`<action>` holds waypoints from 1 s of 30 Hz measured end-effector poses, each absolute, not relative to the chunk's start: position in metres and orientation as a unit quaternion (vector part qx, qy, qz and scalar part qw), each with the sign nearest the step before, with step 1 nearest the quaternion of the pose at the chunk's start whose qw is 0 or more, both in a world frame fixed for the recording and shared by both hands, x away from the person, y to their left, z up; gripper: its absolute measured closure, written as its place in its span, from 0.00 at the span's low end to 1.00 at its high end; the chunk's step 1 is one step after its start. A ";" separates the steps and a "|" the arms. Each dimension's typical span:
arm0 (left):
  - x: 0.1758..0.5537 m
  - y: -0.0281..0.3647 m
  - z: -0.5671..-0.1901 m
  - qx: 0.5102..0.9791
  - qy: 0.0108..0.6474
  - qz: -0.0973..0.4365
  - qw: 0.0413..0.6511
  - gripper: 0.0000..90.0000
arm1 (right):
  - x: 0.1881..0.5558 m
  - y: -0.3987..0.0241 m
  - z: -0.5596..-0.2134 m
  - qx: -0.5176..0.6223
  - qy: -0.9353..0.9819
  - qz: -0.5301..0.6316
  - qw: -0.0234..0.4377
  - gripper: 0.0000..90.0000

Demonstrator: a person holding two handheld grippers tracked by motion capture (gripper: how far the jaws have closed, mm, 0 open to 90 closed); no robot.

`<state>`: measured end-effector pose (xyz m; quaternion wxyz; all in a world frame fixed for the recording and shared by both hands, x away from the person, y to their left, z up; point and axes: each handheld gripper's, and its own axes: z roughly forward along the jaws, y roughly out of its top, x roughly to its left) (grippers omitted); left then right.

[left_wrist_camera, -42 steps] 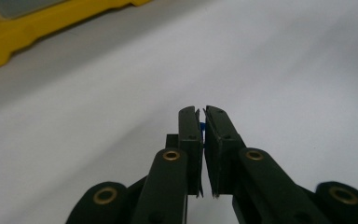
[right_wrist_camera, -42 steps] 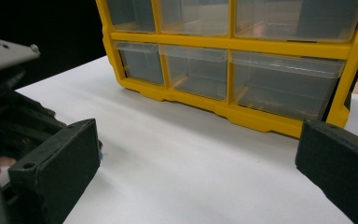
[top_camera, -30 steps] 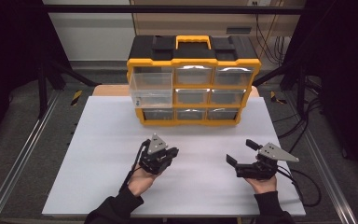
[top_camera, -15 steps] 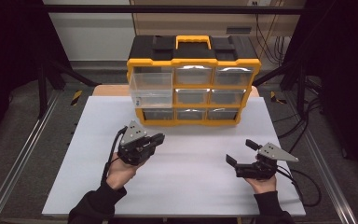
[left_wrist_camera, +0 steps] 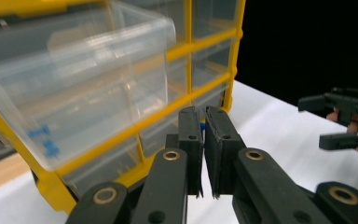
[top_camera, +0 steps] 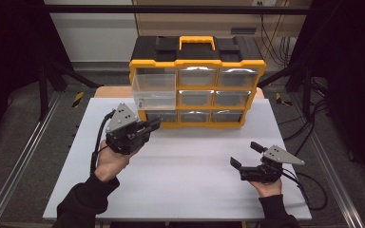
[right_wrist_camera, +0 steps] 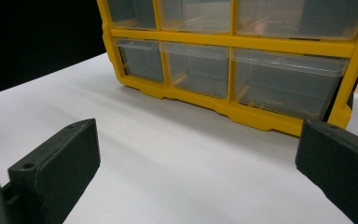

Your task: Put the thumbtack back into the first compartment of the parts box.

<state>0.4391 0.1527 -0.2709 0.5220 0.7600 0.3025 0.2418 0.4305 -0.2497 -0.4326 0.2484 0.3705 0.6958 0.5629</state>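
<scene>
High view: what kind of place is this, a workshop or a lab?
Probably a lab recording bench: a white table framed by metal rails, a yellow drawer organizer as prop, and cabled hand-held grippers, left and right.

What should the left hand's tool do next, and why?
Probably lift the left tool over the pulled-out drawer: its jaws are shut, a blue speck shows between them, and that drawer stands open just ahead.

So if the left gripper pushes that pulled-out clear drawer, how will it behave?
The pulled-out clear drawer looks like thin, stiff plastic and near empty, so probably light and easy to slide back. The yellow organizer stands wide on the table, so it seems unlikely to tip.
</scene>
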 end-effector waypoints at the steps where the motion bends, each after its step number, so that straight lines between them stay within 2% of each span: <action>1: 0.440 0.153 -0.266 0.760 0.301 0.245 0.522 0.94 | 0.430 -0.250 -0.433 0.371 0.696 0.563 0.248 0.01; 17: 0.466 0.155 -0.215 0.743 0.306 0.280 0.525 0.94 | 0.429 -0.249 -0.431 0.380 0.692 0.564 0.241 0.01; 30: 0.500 0.155 -0.214 0.753 0.325 0.294 0.490 0.94 | 0.429 -0.249 -0.431 0.379 0.693 0.563 0.242 0.01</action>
